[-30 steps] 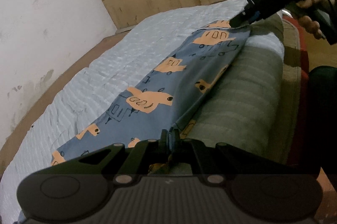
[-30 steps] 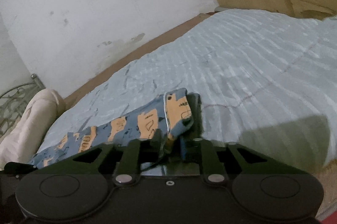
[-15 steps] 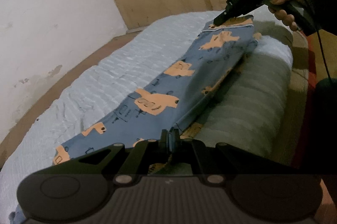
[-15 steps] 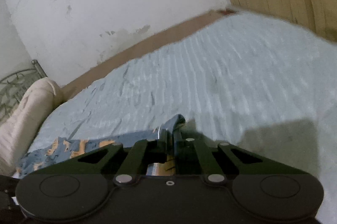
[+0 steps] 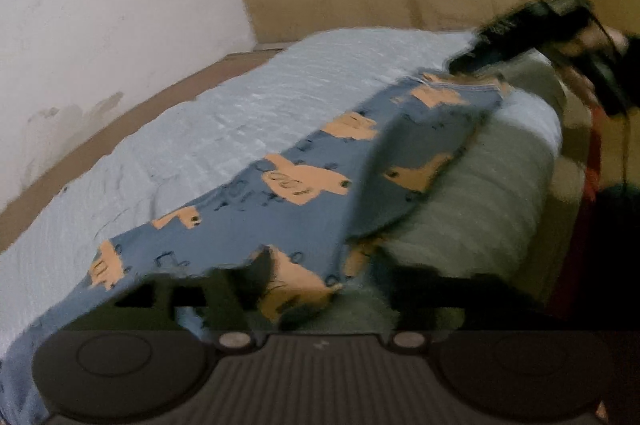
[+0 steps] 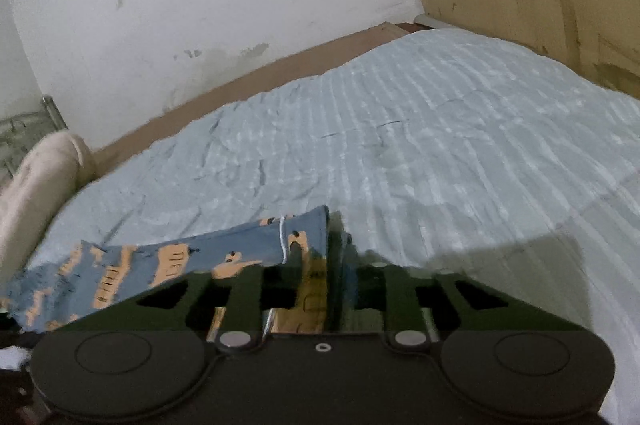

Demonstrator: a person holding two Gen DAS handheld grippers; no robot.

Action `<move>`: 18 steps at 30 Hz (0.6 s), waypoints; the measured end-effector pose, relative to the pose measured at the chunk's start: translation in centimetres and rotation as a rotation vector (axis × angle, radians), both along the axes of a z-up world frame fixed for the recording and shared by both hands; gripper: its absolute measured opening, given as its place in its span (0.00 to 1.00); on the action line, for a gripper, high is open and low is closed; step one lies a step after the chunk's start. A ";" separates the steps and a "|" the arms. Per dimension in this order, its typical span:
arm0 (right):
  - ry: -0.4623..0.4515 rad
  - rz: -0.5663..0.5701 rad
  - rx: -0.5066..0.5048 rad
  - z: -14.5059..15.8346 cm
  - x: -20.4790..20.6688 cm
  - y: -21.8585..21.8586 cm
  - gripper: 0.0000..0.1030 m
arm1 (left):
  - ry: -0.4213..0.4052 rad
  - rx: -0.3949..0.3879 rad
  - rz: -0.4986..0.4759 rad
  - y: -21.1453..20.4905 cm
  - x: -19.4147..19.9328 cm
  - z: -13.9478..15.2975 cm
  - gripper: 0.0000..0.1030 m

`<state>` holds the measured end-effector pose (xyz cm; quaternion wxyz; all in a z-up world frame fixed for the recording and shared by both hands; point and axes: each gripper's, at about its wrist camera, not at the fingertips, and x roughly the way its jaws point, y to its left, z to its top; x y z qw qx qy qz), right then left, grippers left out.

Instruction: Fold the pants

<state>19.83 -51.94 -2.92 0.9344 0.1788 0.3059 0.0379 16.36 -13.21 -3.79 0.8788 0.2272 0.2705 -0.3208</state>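
Observation:
Blue pants (image 5: 304, 181) with orange prints lie stretched along the near edge of the bed's light blue cover (image 5: 280, 97). My left gripper (image 5: 324, 289) is at their near end, its jaws opening wide, and the cloth lies loose between them. At the far end is my right gripper (image 5: 508, 37), blurred. In the right wrist view the pants (image 6: 168, 261) run off to the left. The right gripper (image 6: 320, 257) has its jaws opening, and the hemmed end sits between the fingers without being pinched.
The grey-green side of the bed (image 5: 480, 205) drops away to the right of the pants. A person's hand (image 5: 600, 37) holds the right gripper. A cream bolster (image 6: 36, 193) and a metal bed frame (image 6: 16, 133) are at the left. The cover (image 6: 440, 145) stretches toward white and wooden walls.
Both grippers were shut on the pants' ends half a second ago; now both jaws stand apart and the cloth has dropped onto the bed. The left view has rolled slightly.

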 end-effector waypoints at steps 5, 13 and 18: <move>-0.016 -0.015 0.083 0.2 -4.2 -0.4 0.65 | 0.026 -0.102 0.132 2.2 0.0 0.9 0.93; -0.013 -0.011 0.182 -0.5 -8.5 1.4 0.75 | 0.011 -0.170 0.409 5.7 0.3 0.8 0.99; -0.011 -0.068 0.254 -1.5 -7.0 2.2 0.75 | 0.061 -0.193 0.515 8.0 0.7 0.4 0.99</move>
